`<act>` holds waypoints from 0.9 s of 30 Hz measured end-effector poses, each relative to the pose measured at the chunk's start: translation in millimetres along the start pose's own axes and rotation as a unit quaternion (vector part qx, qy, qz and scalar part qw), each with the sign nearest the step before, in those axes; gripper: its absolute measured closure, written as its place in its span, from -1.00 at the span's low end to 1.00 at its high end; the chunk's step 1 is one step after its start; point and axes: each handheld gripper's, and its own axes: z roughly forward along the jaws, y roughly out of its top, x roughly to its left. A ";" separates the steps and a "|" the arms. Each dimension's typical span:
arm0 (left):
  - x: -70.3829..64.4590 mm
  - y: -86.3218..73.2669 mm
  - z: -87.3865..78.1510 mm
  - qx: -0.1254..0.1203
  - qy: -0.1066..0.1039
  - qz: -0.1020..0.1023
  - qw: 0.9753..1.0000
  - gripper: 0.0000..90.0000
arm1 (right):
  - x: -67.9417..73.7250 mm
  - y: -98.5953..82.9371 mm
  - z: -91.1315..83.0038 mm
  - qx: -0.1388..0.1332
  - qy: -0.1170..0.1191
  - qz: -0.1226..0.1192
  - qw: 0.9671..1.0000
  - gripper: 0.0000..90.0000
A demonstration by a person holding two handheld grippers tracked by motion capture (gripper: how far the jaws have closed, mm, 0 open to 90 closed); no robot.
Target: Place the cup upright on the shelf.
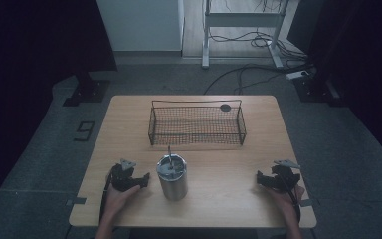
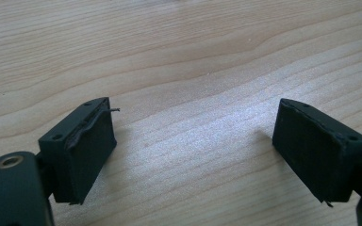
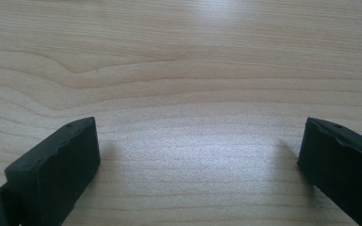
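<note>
- Centrally, steel cup (image 1: 172, 178) stands upright on surface (image 1: 229, 199), before wire basket (image 1: 197, 124); perhaps a straw protrudes.
- Left gripper (image 1: 138, 180): just left of cup, jaws apart, nearer.
- Right gripper (image 1: 264, 180): well right of cup, jaws apart.

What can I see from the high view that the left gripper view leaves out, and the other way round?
The high view takes in the metal cup with a straw, the wire basket behind it, and both grippers, left gripper and right gripper, held in hands. The left gripper view shows its own black pads close up, spread wide apart with nothing between them. Both show the wooden table.
</note>
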 end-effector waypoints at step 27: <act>3.0 6.6 -40.6 -0.067 -0.020 -0.019 0.997 -0.68 | -1.0 0.6 0.6 0.000 -0.006 0.006 1.000 -1.00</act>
